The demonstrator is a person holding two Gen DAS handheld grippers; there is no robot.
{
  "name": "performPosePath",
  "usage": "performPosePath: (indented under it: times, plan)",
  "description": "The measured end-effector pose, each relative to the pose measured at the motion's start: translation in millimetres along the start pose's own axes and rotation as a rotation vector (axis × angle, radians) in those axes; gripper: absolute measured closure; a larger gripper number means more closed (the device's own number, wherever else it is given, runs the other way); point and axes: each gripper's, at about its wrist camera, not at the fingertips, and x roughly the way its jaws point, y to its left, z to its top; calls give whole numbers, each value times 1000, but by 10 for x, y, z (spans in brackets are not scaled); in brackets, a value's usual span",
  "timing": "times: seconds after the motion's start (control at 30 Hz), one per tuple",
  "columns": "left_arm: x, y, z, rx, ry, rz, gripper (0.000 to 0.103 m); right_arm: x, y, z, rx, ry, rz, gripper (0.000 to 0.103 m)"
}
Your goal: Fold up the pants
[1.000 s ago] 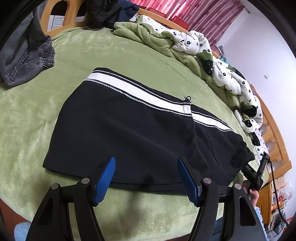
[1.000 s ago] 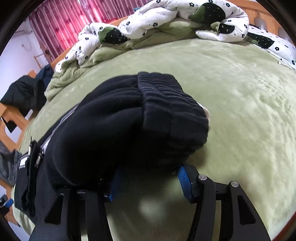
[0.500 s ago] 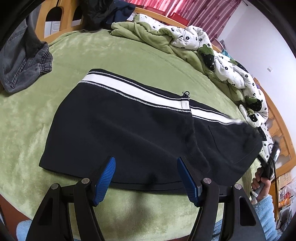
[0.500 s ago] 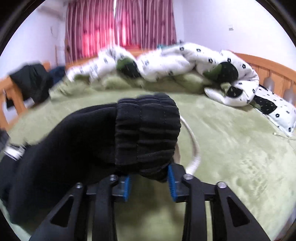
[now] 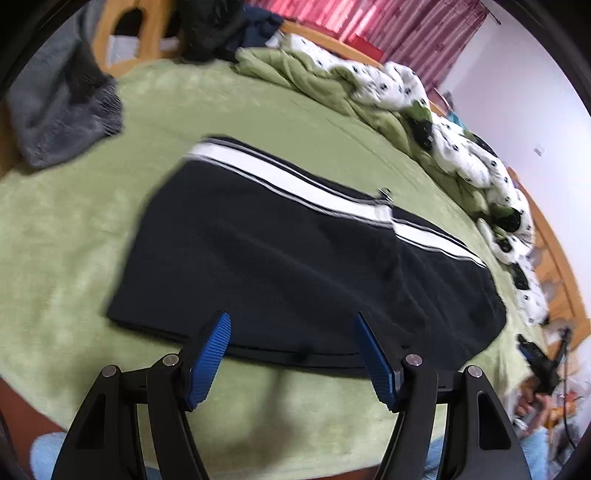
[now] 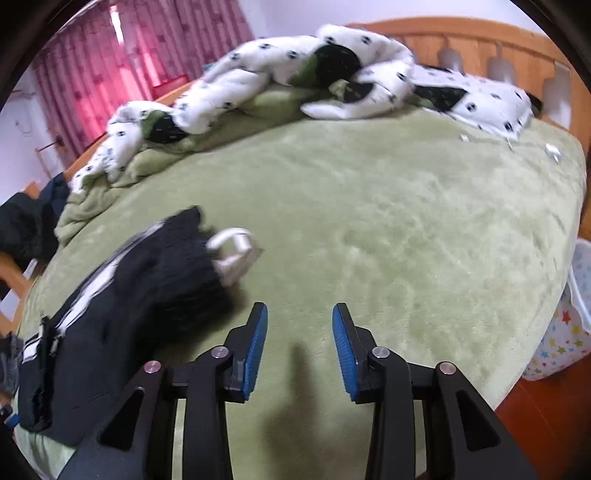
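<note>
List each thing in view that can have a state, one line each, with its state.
Pants: folded, lying flat on the bed.
Left gripper: open, empty, at the pants' near edge.
Right gripper: jaws apart, nothing between them.
Quilt: bunched up.
Curtains: drawn.

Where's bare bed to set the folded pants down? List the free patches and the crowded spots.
Free: the wide green blanket between the black pants and the spotted quilt, ahead of the right gripper. Also the patch between the pants and the grey garment. Crowded: the quilt's edge and the dark clothes pile.
</note>
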Motion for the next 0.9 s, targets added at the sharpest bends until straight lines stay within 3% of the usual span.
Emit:
performPosePath:
  times: [0.1,0.17,0.27,0.33,0.47,0.8,0.9]
  plan:
    - [-192,272,-8,-58,-97,82,36,-94,346,-40,-67,10,26,59]
    - [-235,512,-39,-121,-125,88,36,-161,617,-135,-117,23,53,59]
    - [-91,859,-46,-213,-73,75,36,-167,971,-284,-175,44,86,58]
    - [51,1014,-33,-257,-49,18,36,-143,1175,-419,-213,77,98,58]
    - [311,1068,-46,-280,4,9,38,-102,1457,-718,-284,146,107,58]
    - [389,1051,-34,-235,-31,9,37,-158,1641,-1088,-356,213,76,58]
    - [380,1029,-15,-230,-26,11,47,-112,1648,-1099,-350,231,75,58]
